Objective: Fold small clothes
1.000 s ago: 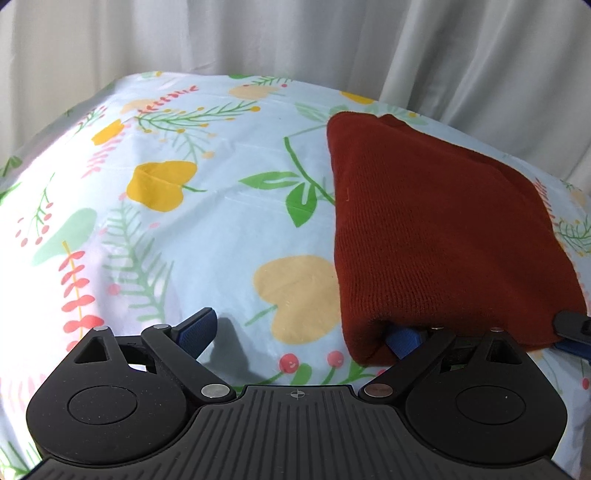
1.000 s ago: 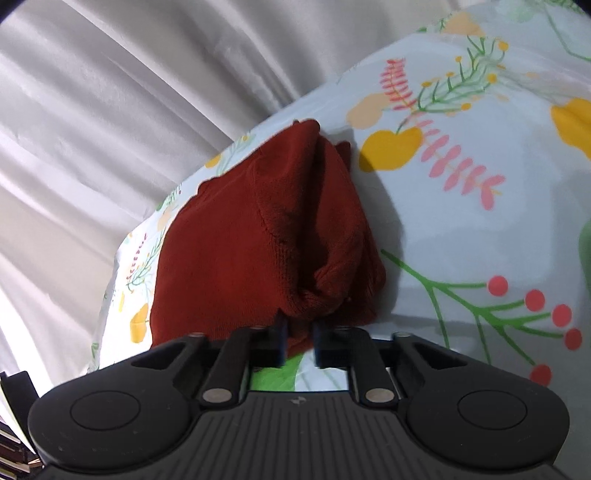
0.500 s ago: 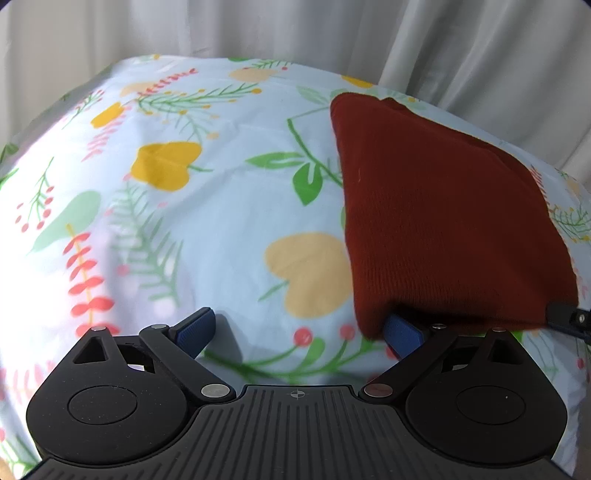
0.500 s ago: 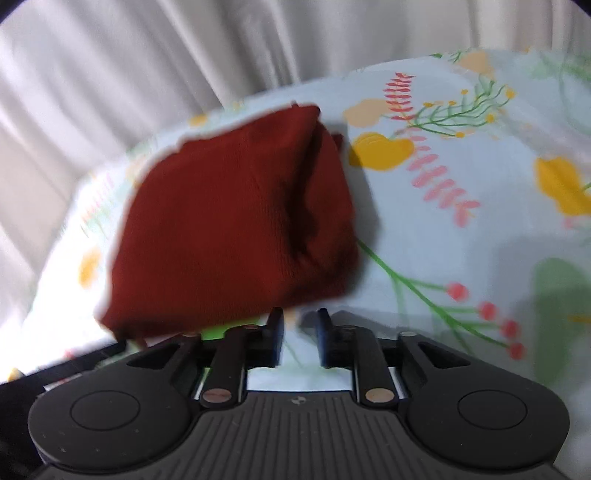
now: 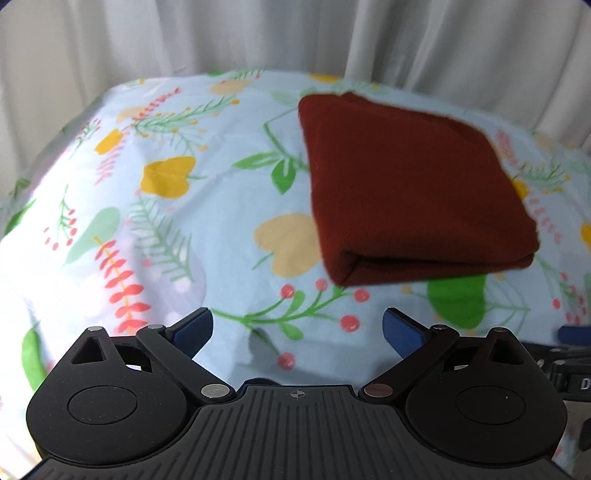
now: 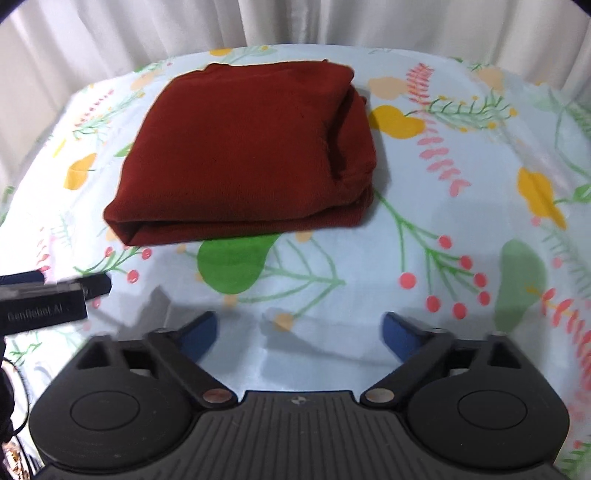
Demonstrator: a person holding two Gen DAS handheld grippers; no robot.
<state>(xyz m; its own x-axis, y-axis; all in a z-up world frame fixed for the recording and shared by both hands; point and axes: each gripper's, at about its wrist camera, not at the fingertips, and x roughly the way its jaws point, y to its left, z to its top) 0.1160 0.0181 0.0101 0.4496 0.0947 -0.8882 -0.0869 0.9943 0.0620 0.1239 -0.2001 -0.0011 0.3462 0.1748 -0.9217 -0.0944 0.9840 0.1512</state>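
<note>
The left hand-held gripper (image 5: 297, 328) has its jaws wide apart and holds nothing; only the printed cloth shows between its blue pads (image 5: 194, 328). The jaws of the right hand-held gripper (image 6: 299, 334) are opening, and nothing is between them either; its blue pads (image 6: 400, 334) stand far from each other above the bare cloth. At the left edge of the right wrist view, part of the left hand-held gripper (image 6: 44, 301) is seen, a dark body with pale lettering that is too blurred to read.

Under both lies the tabletop, covered by a light blue cloth (image 5: 207, 236) with a print of green leaves, yellow flowers and red berries. Behind the tabletop hangs a white curtain (image 5: 258, 33) in long folds, which closes the whole background.

No container is visible.

The dark red knitted garment (image 5: 410, 184) lies folded in a thick packet on the cloth, flat and released. In the left wrist view it is ahead of the gripper and to the right, well apart from the pads. In the right wrist view the garment (image 6: 240, 147) is ahead and a little to the left, its folded edge turned toward the camera and looser layers bunched at its right side.
</note>
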